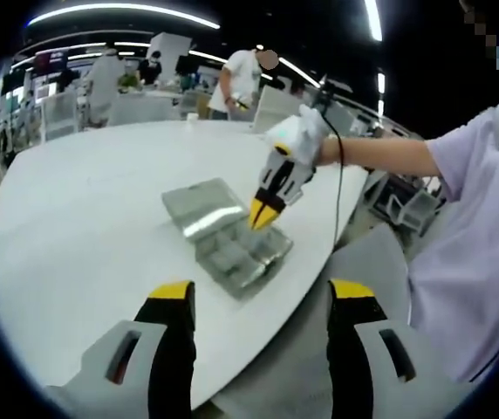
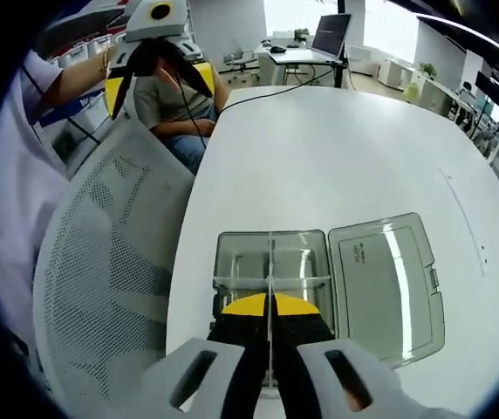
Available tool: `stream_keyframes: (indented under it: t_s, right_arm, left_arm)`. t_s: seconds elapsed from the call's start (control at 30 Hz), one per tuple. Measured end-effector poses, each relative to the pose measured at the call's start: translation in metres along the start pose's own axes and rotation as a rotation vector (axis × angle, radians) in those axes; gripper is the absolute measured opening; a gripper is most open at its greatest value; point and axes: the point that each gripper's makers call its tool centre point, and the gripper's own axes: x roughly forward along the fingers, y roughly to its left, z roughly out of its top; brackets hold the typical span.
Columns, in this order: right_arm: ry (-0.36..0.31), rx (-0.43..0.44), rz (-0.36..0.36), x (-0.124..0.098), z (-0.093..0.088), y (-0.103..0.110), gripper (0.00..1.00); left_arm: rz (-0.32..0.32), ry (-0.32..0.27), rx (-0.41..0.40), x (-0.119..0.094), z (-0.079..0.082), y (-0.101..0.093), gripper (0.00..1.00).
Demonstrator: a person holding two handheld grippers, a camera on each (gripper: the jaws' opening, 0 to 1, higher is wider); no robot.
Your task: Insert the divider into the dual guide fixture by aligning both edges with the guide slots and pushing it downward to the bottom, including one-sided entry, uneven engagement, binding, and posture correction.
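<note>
Right gripper, pinching the thin clear divider, holds it directly above the fixture, long axis along its centre; left gripper spread, well apart.

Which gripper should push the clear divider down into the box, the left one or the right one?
The right gripper, probably. Its jaws are shut on the divider, right over the box. The left gripper is open and held back from the table.
</note>
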Motion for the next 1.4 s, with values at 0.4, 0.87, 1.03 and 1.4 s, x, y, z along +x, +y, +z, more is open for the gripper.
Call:
stream_keyframes:
  t_s: [0.4,0.87,1.03,1.4]
  right_arm:
    - [0.006,-0.021,0.012,-0.003,0.004,0.0,0.0]
    - [0.0,-0.012,0.033,0.004,-0.002,-0.001,0.0]
    - [0.018,-0.012,0.029,0.011,-0.006,0.0,0.0]
    - [0.055,0.045,0.018,0.026,-0.018,-0.001,0.0]
  left_arm:
    - [0.007,-0.015,-0.019,-0.003,-0.002,0.002,0.58]
    - [0.011,-0.01,-0.026,-0.001,-0.002,0.003,0.58]
    - [0.009,-0.009,-0.031,0.001,-0.003,0.003,0.58]
    - [0.01,-0.008,-0.036,0.002,-0.003,0.005,0.58]
